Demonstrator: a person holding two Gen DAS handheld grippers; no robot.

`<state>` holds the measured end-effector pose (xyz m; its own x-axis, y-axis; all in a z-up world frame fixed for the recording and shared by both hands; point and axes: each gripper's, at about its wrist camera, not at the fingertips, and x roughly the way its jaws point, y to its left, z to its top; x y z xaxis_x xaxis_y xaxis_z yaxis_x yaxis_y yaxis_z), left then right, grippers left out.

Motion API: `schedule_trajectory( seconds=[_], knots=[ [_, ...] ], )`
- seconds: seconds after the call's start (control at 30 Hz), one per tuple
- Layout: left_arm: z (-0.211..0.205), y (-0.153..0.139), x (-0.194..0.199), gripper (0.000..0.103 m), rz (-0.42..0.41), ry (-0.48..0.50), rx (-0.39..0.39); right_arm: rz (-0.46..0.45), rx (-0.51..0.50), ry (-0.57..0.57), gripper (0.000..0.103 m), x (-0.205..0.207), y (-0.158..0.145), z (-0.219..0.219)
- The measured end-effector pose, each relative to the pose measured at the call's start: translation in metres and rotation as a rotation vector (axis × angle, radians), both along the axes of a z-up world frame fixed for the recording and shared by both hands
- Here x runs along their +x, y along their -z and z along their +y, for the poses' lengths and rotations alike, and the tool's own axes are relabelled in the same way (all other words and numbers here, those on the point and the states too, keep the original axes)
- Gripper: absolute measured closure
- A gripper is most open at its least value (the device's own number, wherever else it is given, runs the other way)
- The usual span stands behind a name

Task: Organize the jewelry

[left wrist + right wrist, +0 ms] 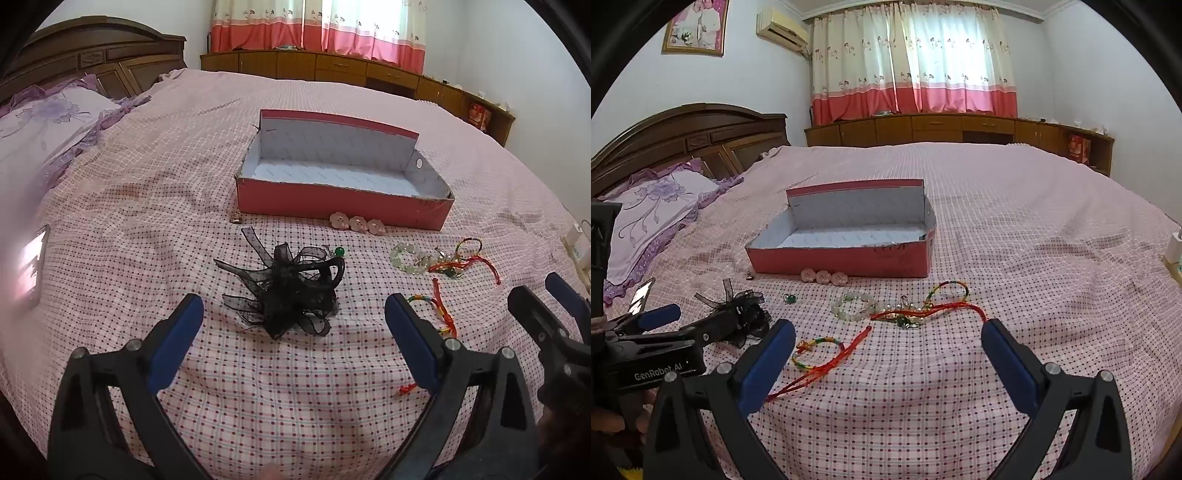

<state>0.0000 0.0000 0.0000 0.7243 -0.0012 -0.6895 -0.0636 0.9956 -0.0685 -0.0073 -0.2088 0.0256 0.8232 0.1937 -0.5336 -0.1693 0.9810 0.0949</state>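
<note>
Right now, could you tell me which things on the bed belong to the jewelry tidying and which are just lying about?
Job:
pink box
black hair bow
flower clip
bead bracelet
red cord bracelets
woven bracelet

Lying about:
phone
pillow

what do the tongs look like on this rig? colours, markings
Both alike: left tongs and right tongs have black plastic arms with triangular cut-outs, silver pivot bolts and blue pads. The left unit's black body reads "GenRobot.AI" in white. No cables or sleeves visible.
</note>
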Motion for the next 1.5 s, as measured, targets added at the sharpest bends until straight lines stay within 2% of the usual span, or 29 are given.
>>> schedule_trajectory(
  seconds=[1.5],
  knots=[
    [0.003,-0.016,-0.006,0.011,-0.050,-0.003,0.011,0.002,-0.013,-0.003,0.000,0.000,0.002,0.001]
  ],
)
